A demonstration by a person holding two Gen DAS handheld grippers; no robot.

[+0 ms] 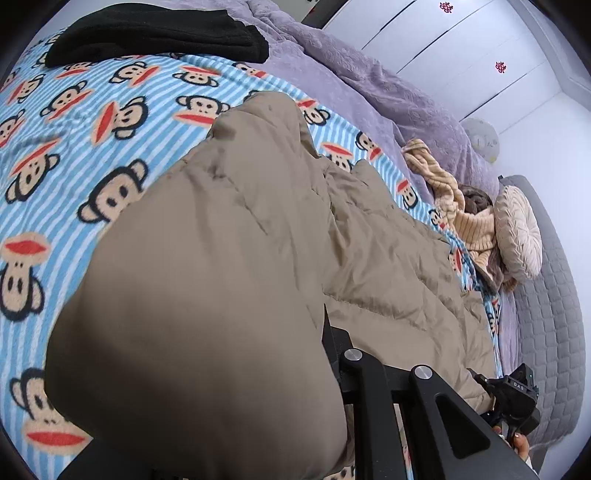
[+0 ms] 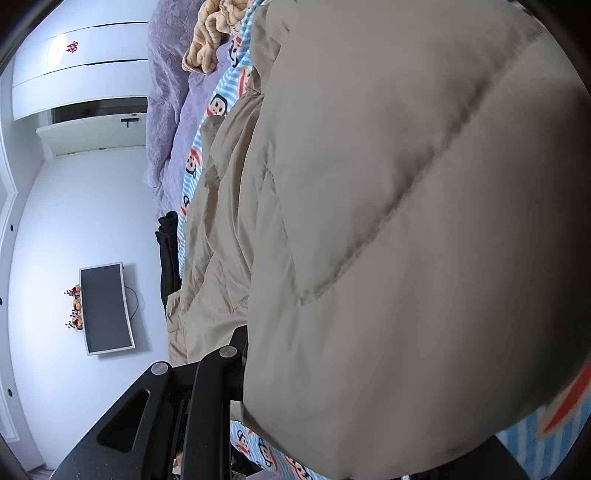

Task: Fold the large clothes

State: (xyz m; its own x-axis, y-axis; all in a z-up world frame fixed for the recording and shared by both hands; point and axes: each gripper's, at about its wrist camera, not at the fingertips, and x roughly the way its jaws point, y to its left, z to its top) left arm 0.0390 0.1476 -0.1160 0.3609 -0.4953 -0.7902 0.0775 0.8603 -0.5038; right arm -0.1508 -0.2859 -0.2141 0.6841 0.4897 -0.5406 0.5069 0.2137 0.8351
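Note:
A tan quilted puffer jacket (image 1: 258,240) lies along the blue striped monkey-print blanket (image 1: 74,122) on the bed. One end of it bulges up close to the left wrist camera, with my left gripper (image 1: 327,336) shut on that end; the fabric hides its fingertips. In the right wrist view the jacket (image 2: 406,221) fills most of the frame, lifted and folded over my right gripper (image 2: 246,354), which is shut on it with the tips buried in cloth. The right gripper (image 1: 517,398) also shows at the jacket's far end, held by a hand.
A folded black garment (image 1: 155,33) lies at the blanket's far end. A purple quilt (image 1: 351,74), a beige knitted sweater (image 1: 465,206) and a round cushion (image 1: 517,232) sit alongside. A white wardrobe (image 1: 443,37) stands behind. A dark screen (image 2: 105,308) hangs on the wall.

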